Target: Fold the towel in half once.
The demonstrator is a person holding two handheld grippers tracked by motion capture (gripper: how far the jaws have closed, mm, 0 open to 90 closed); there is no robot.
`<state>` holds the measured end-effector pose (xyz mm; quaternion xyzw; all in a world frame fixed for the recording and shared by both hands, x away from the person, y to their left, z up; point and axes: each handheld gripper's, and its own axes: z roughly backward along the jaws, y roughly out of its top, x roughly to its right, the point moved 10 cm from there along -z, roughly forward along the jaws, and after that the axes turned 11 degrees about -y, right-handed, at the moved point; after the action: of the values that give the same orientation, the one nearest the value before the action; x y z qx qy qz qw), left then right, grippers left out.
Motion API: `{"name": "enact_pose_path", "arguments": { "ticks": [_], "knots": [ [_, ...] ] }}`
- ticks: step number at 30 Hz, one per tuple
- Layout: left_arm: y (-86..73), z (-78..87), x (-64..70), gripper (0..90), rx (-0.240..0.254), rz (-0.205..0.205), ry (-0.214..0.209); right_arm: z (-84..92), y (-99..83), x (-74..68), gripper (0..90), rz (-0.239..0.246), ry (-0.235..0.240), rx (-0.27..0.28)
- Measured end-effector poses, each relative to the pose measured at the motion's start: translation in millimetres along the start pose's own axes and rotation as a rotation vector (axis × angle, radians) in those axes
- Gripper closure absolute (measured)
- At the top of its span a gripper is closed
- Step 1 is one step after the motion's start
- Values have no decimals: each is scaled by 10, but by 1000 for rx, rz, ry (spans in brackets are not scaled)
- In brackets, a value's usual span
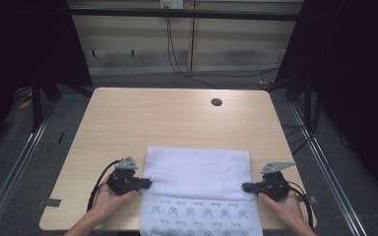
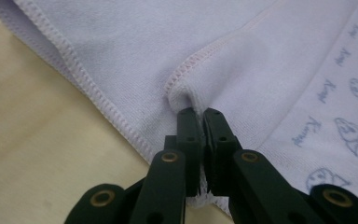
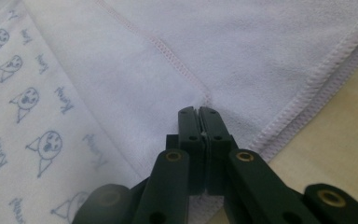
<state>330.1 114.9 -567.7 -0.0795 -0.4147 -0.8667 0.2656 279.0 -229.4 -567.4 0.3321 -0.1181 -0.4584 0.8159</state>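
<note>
Closest to the high camera, the person's two hands come in from the bottom edge, the left hand (image 1: 109,200) at about seven o'clock of the picture and the right hand (image 1: 284,202) at about five o'clock, each wrapped around a black gripper with a cable looping off behind it. Between them lies the towel (image 1: 197,169), pale lilac-white, on the near half of the light wooden table (image 1: 167,118). Its upper layer is plain and folded down toward the person; the lower layer sticking out at six o'clock carries rows of small blue cat-face drawings and runs over the near table edge.

The left gripper (image 1: 147,184) points toward three o'clock and meets the towel's left edge at the fold line. In the left gripper view its jaws are pressed together on a pinched-up ridge of cloth, right where the stitched hem (image 2: 186,70) bends, with towel fabric showing below the jaws as well.

The right gripper (image 1: 246,187) points toward nine o'clock at the towel's right edge. In the right gripper view its jaws are fully closed on the corner of the folded layer, the hem line running off toward eleven o'clock.

A dark round cable hole (image 1: 216,102) sits well apart from the towel, toward the table's far side at about one o'clock.
</note>
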Motion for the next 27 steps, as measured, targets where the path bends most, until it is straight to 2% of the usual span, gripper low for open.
{"name": "enact_pose_path", "arguments": {
  "ticks": [2, 4, 6, 8, 9, 11, 13, 15, 17, 20, 22, 26, 27],
  "knots": [
    [79, -28, -112, 864, 5, 2, 17, -60, 76, 77, 891, -14, -18, 9],
    [145, -47, -211, 863, 8, -16, 37, -119, 154, 157, 890, -15, -47, 14],
    [181, -54, -271, 863, 9, -24, 44, -169, 217, 210, 890, -31, -55, 17],
    [207, -56, -346, 864, 41, 6, 25, -210, 273, 251, 890, -31, -74, 13],
    [219, -50, -381, 864, 38, 12, 27, -233, 301, 276, 890, -26, -85, 11],
    [274, -46, -485, 863, 20, -9, 67, -289, 370, 323, 890, -25, -93, 16],
    [327, -55, -571, 863, 15, -20, 84, -348, 442, 364, 889, -19, -105, 19],
    [387, -65, -680, 863, 25, -16, 101, -407, 513, 405, 889, -6, -119, 32],
    [447, -73, -789, 864, 32, 6, 104, -456, 571, 450, 890, -16, -121, 30],
    [533, -85, -938, 864, 39, 3, 129, -547, 683, 543, 890, -25, -139, 42],
    [588, -96, -1041, 865, 48, 19, 135, -622, 777, 628, 890, -37, -148, 46],
    [681, -107, -1192, 866, 13, 5, 183, -767, 959, 788, 890, -44, -197, 46],
    [720, -112, -1269, 866, 23, 11, 190, -800, 999, 811, 890, -40, -200, 51]
  ]
}}
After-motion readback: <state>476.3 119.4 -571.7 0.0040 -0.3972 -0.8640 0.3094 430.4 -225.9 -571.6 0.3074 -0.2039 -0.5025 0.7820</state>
